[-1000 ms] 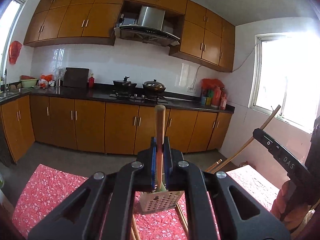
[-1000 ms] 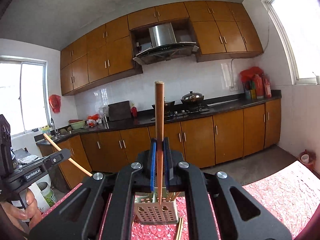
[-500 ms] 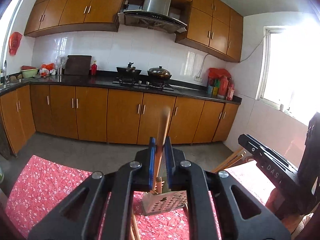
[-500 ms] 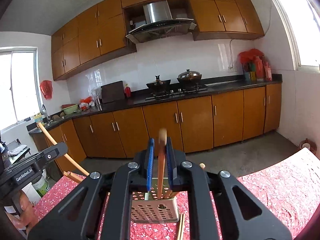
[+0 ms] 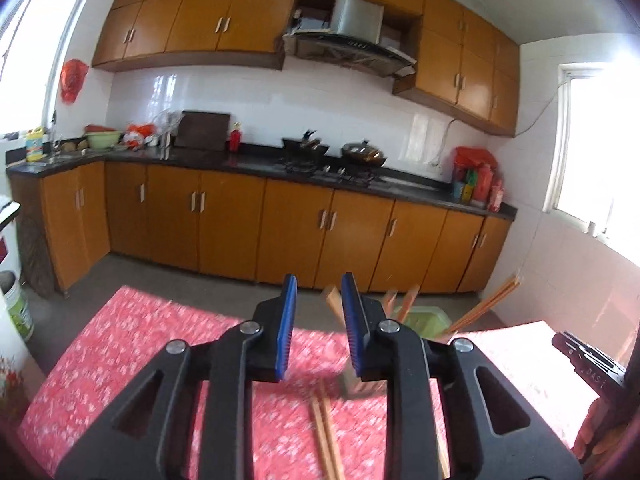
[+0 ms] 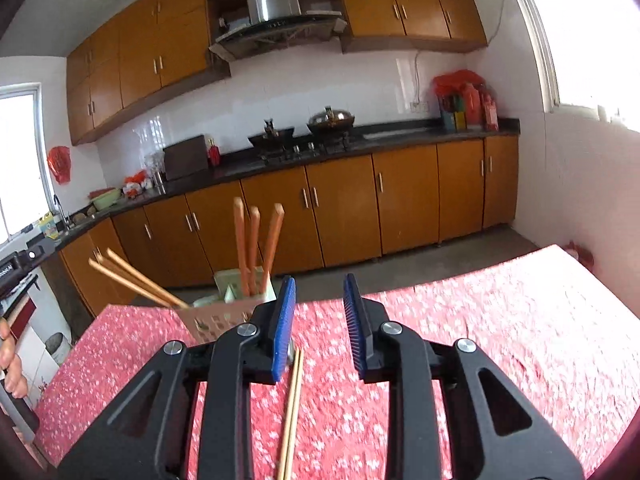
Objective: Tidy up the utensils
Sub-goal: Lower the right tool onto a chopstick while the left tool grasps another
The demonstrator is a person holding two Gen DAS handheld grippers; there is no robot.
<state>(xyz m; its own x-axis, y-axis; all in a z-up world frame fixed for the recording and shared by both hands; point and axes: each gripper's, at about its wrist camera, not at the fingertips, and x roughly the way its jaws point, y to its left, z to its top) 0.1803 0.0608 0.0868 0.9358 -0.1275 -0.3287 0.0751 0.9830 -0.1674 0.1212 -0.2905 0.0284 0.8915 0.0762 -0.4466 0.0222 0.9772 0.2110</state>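
Observation:
A perforated plastic utensil holder [image 6: 224,314] stands on the red flowered tablecloth [image 6: 480,340], with several wooden chopsticks [image 6: 256,248] upright or leaning in it. It also shows in the left wrist view [image 5: 420,320], behind the right finger. My left gripper [image 5: 318,320] is open and empty, just left of the holder. My right gripper [image 6: 320,320] is open and empty, to the right of the holder. A loose pair of chopsticks lies on the cloth in the left wrist view [image 5: 326,432] and in the right wrist view [image 6: 292,408].
The table's far edge drops to a grey floor [image 5: 160,276]. Brown kitchen cabinets [image 5: 296,232] and a dark counter with pots run along the back wall. The other gripper shows at the right edge [image 5: 592,364].
Both grippers have opened and let go of their chopsticks, which now stand in the holder. Both grippers have drawn back from over the holder, the left to its left, the right to its right.

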